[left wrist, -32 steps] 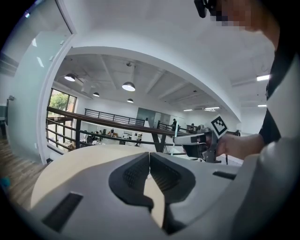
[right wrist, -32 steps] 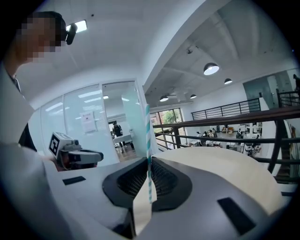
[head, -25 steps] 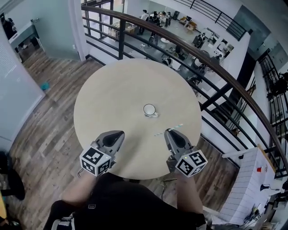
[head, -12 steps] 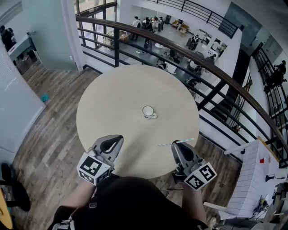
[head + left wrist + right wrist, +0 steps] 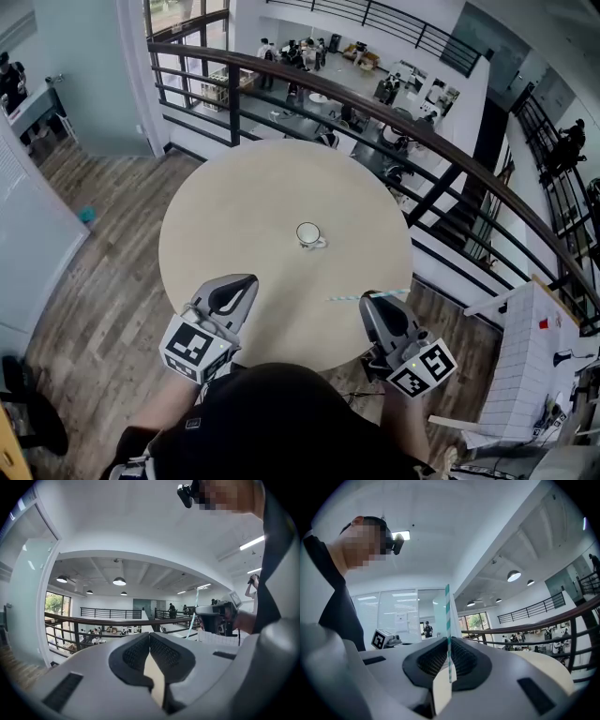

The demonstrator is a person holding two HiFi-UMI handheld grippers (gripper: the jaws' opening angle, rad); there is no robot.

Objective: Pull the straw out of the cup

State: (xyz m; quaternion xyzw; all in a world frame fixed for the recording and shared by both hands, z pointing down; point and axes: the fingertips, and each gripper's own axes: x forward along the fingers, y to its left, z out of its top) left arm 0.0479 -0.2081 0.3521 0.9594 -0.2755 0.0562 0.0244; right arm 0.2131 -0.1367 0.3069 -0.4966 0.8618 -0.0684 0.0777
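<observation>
A white cup (image 5: pixel 310 233) stands near the middle of the round beige table (image 5: pixel 234 216), with no straw in it. The green-and-white striped straw (image 5: pixel 349 297) lies crosswise in my right gripper (image 5: pixel 373 296), which is shut on it at the table's near right edge. In the right gripper view the straw (image 5: pixel 448 630) stands upright between the pads. My left gripper (image 5: pixel 238 283) hovers over the table's near left edge, shut and empty. Its tips (image 5: pixel 149 641) meet in the left gripper view, where the right gripper and straw (image 5: pixel 191 624) show at the right.
A dark railing (image 5: pixel 394 112) curves behind the table, with a lower floor of people and furniture beyond it. Wooden flooring (image 5: pixel 103 281) surrounds the table. A white gridded surface (image 5: pixel 525 375) stands at the right.
Both grippers have drawn back from the cup toward me and risen. The right one carried the straw out to the table's right edge.
</observation>
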